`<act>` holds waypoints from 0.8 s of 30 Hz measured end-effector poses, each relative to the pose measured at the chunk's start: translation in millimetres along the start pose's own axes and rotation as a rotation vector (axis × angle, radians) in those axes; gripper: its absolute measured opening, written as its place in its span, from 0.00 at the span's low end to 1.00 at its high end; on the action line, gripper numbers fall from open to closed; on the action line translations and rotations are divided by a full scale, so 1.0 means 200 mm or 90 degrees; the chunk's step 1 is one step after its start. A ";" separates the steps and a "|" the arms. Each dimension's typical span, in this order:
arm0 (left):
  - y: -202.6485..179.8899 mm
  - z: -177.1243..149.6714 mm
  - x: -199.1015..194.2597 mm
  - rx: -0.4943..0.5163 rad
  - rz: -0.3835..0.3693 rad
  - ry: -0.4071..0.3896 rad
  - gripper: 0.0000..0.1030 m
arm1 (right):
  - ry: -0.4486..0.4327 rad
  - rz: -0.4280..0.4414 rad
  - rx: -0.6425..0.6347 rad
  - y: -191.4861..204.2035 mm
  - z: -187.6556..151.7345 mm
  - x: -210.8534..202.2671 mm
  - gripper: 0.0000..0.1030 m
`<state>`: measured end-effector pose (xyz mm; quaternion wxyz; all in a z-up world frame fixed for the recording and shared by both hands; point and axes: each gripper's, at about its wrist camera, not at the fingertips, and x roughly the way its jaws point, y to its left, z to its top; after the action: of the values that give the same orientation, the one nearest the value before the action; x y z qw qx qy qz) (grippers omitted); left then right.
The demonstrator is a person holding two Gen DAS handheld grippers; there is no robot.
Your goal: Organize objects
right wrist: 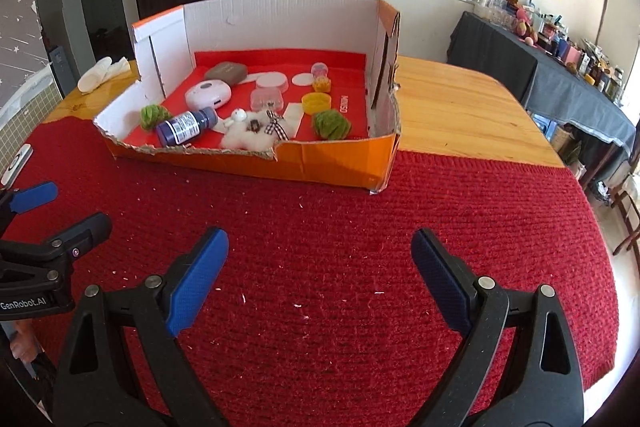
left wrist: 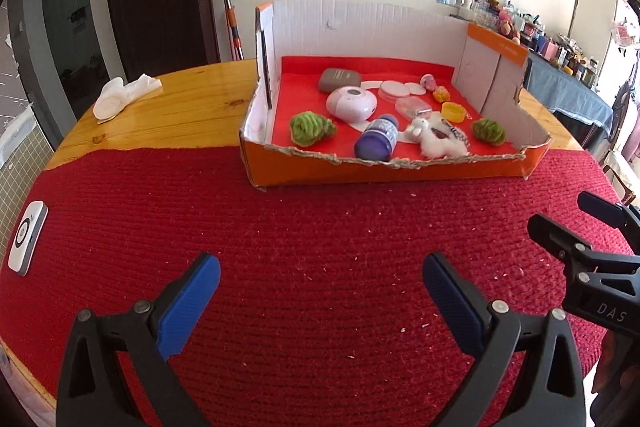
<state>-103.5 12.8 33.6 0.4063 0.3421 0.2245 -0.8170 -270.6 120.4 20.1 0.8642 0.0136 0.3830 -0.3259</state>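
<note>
An orange cardboard box (left wrist: 380, 169) (right wrist: 328, 163) with white inner walls and a red floor sits on the red knitted mat. Inside lie a purple bottle (left wrist: 376, 141) (right wrist: 186, 126) on its side, a white plush toy (left wrist: 434, 139) (right wrist: 252, 133), two green fuzzy balls (left wrist: 310, 129) (left wrist: 488, 131), a pink round device (left wrist: 351, 102) (right wrist: 208, 94), a grey case (left wrist: 339, 79), a yellow cap (left wrist: 453, 112) (right wrist: 316, 103) and white round pads. My left gripper (left wrist: 320, 281) and right gripper (right wrist: 320, 255) both hover open over the mat, short of the box, holding nothing.
A white flat device (left wrist: 27, 243) lies at the mat's left edge. A crumpled white cloth (left wrist: 122, 95) rests on the bare wooden table (right wrist: 460, 115) behind it. A cluttered dark-covered side table (right wrist: 568, 83) stands to the right.
</note>
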 end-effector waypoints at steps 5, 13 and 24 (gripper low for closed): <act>0.00 0.01 0.07 0.005 0.022 0.009 1.00 | 0.046 -0.018 0.006 -0.02 -0.01 0.11 0.91; 0.00 0.02 0.16 -0.011 0.016 0.033 1.00 | 0.078 -0.019 0.038 -0.08 -0.03 0.17 0.95; -0.01 0.02 0.17 -0.011 0.021 0.033 1.00 | 0.086 -0.030 0.043 -0.07 -0.02 0.18 1.00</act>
<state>-120.5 -6.3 11.4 0.4167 0.3634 0.2362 -0.7991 -263.6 90.4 -4.2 0.8277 0.0558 0.4290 -0.3574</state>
